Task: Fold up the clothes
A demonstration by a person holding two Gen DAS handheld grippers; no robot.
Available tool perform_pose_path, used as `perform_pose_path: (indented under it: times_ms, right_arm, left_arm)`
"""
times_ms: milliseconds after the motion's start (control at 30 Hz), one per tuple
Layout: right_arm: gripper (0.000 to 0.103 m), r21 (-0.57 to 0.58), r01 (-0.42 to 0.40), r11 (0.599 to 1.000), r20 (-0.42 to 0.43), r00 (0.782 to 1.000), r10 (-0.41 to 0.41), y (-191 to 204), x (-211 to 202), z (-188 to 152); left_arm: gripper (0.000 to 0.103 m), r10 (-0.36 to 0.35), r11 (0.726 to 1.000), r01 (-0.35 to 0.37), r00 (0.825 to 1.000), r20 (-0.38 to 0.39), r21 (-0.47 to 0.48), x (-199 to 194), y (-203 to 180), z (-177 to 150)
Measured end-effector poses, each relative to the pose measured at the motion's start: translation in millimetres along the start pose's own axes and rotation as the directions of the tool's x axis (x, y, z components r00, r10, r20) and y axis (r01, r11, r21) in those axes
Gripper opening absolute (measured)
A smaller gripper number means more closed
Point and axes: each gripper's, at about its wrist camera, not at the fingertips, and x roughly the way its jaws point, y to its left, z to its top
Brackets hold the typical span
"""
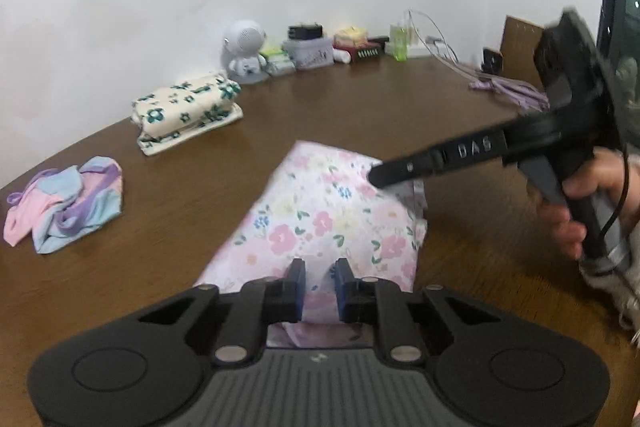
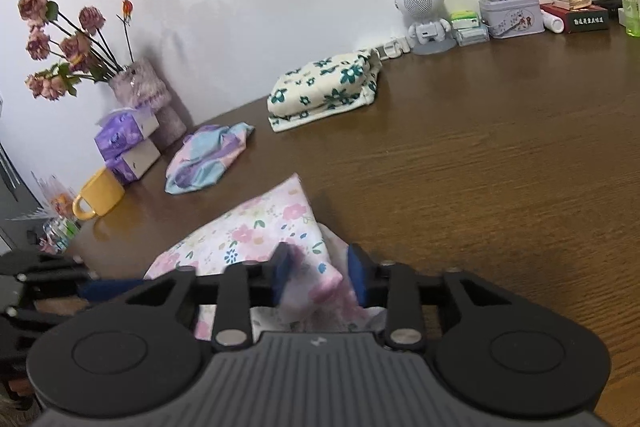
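The pink floral garment (image 1: 320, 223) lies near the front edge of the brown table (image 2: 500, 155), partly folded and humped in the middle. The left gripper (image 1: 319, 277) stands over its near end with the jaws narrowly apart; cloth shows between the blue pads, though whether they pinch it is hard to tell from this angle. The right gripper (image 2: 320, 267) has a bunched corner of the same garment between its pads, apparently nipped, presumably so that edge can be drawn over for the next fold. Holding the two ends apart would keep the cloth taut and the crease straight. Toward the back edge rests a cream flowered garment (image 2: 326, 89), already folded and set aside. A crumpled pastel garment (image 2: 208, 157) waits nearer the left edge, beside the tissue boxes (image 2: 126, 147) and yellow mug (image 2: 100, 197).
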Motion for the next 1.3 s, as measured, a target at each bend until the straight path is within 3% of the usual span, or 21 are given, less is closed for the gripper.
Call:
perform_pose_path:
  times_ms: [267,367,400,467,533,600,633,700,833,933,1067,1133,1200,1300]
  right_arm:
    - [0.021,-0.086,0.086,0.993,-0.038,0.995,-0.089,7,11,-8]
    - [0.023,-0.078,0.084,0.993,-0.018,0.996,-0.086,8,8,-7]
    - [0.029,-0.061,0.068,0.996,0.002,0.998,-0.068,6,3,-5]
    - [0.039,-0.026,0.035,0.999,0.043,0.998,-0.034,2,-5,-2]
    - [0.045,-0.001,0.001,1.0,0.081,0.997,0.0,-2,-12,1]
    - [0.057,0.019,-0.029,0.999,0.086,0.996,0.027,-6,-12,3]
    - [0.057,0.025,-0.033,0.999,0.077,0.997,0.031,-7,-10,3]
    - [0.057,0.03,-0.021,0.999,0.05,0.999,0.02,-8,-2,3]
    - [0.057,0.033,-0.004,0.999,0.015,1.0,0.003,-8,7,0]
    - [0.057,0.051,-0.003,0.999,-0.001,1.0,0.003,-11,9,-2]
    - [0.054,0.073,-0.003,0.997,-0.024,1.0,0.005,-14,10,-3]
    - [0.049,0.076,-0.001,0.997,-0.033,0.999,0.004,-13,9,-4]
    - [0.035,0.08,-0.011,0.997,-0.051,0.999,0.016,-10,9,-6]
    - [0.031,0.076,-0.029,0.997,-0.074,0.997,0.035,-3,9,-11]
  left_arm:
    - [0.013,0.055,0.992,-0.055,0.998,0.003,0.112,35,-14,-5]
    - [0.018,0.051,0.997,-0.052,0.999,0.011,0.055,29,-11,-4]
    - [0.022,0.042,0.999,-0.042,0.999,0.025,0.014,23,-7,-3]
    - [0.043,0.027,0.997,-0.022,0.998,0.059,-0.075,9,2,-2]
    - [0.055,0.035,0.983,-0.02,0.996,0.082,-0.181,-5,14,-4]
    - [0.057,0.051,0.961,-0.024,0.995,0.089,-0.275,-14,26,-7]
    - [0.06,0.043,0.95,-0.016,0.996,0.078,-0.313,-14,32,-9]
    - [0.06,0.024,0.922,-0.001,0.998,0.056,-0.388,-13,43,-12]
    - [0.055,-0.063,0.893,0.061,0.998,0.01,-0.445,-1,50,-19]
    - [0.043,-0.132,0.88,0.114,0.991,-0.008,-0.461,9,50,-20]
    - [0.034,-0.153,0.875,0.123,0.988,-0.026,-0.469,19,52,-22]
    - [0.032,-0.163,0.867,0.129,0.986,-0.029,-0.481,21,58,-23]
    - [0.032,-0.15,0.866,0.116,0.988,-0.031,-0.487,20,64,-25]
    - [0.031,-0.122,0.87,0.091,0.992,-0.034,-0.484,14,72,-26]
